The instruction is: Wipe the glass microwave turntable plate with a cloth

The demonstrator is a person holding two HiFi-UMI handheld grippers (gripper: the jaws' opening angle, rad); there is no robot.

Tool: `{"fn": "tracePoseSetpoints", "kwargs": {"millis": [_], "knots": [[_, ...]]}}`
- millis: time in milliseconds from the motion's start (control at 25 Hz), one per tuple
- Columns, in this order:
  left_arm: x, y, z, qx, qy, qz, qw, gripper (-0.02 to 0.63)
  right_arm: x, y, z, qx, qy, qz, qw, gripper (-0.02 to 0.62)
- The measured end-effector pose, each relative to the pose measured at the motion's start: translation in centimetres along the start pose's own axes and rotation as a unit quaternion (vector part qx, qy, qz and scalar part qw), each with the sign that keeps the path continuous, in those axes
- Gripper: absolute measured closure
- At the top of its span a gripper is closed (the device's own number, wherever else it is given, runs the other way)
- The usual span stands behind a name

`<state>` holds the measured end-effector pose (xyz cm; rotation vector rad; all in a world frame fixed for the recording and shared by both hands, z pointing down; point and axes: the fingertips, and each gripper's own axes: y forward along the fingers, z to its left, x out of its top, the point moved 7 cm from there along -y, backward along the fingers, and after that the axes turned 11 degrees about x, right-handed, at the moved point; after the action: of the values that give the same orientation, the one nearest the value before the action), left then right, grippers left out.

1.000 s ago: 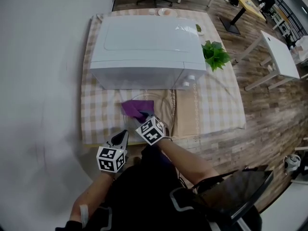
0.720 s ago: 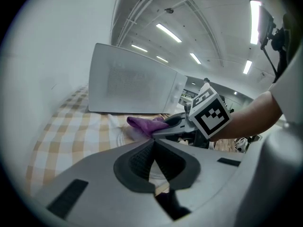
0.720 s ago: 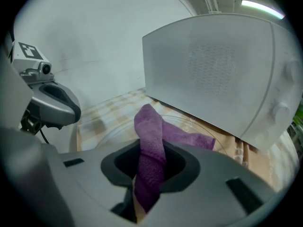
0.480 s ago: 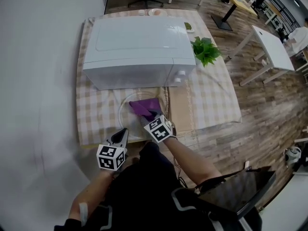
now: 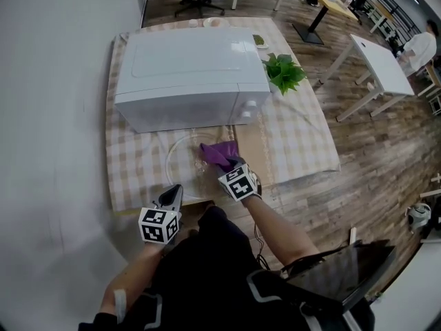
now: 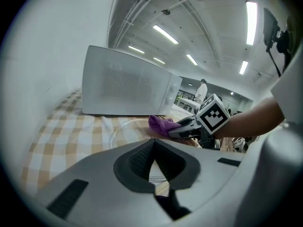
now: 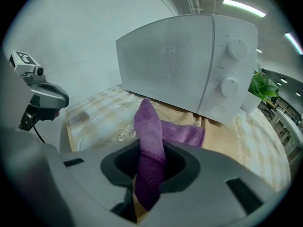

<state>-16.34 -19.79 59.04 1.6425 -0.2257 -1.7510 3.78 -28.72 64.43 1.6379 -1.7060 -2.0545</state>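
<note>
The right gripper (image 7: 149,174) is clamped on a fold of purple cloth (image 7: 150,131). The rest of the cloth trails forward and lies flat on the right side of the plate (image 5: 180,161), which looks like the right way to drag it across the glass. The plate lies on the checked tablecloth (image 5: 131,171) just in front of the microwave (image 5: 193,67), so both grippers can reach it.

The left gripper (image 5: 171,194) sits at the plate's near left edge with its jaws drawn together. From here I can't quite tell whether they nip the rim or only rest beside it. Either way, it seems placed there to steady the plate against the wiping.
</note>
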Motion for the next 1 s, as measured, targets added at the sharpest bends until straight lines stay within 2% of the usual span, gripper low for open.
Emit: {"fn": "tracePoseSetpoints", "kwargs": {"millis": [320, 440, 680, 1000], "knots": [[0.6, -0.1, -0.4, -0.002, -0.003, -0.012, 0.9999, 0.598, -1.2, -2.2, -1.2, -0.045, 0.043, 0.011, 0.998, 0.497], [0.8, -0.3, -0.7, -0.006, -0.013, -0.022, 0.9996, 0.598, -0.5, -3.3, -0.8, -0.042, 0.040, 0.006, 0.998, 0.497], [0.0, -1.8, 0.8, 0.017, -0.021, -0.030, 0.9992, 0.598, 3.8, -4.5, 1.9, -0.004, 0.021, -0.045, 0.999, 0.497], [-1.4, -5.2, 3.1, 0.070, -0.058, -0.041, 0.9950, 0.598, 7.6, -1.1, 9.3, 0.115, 0.009, -0.075, 0.990, 0.497]]}}
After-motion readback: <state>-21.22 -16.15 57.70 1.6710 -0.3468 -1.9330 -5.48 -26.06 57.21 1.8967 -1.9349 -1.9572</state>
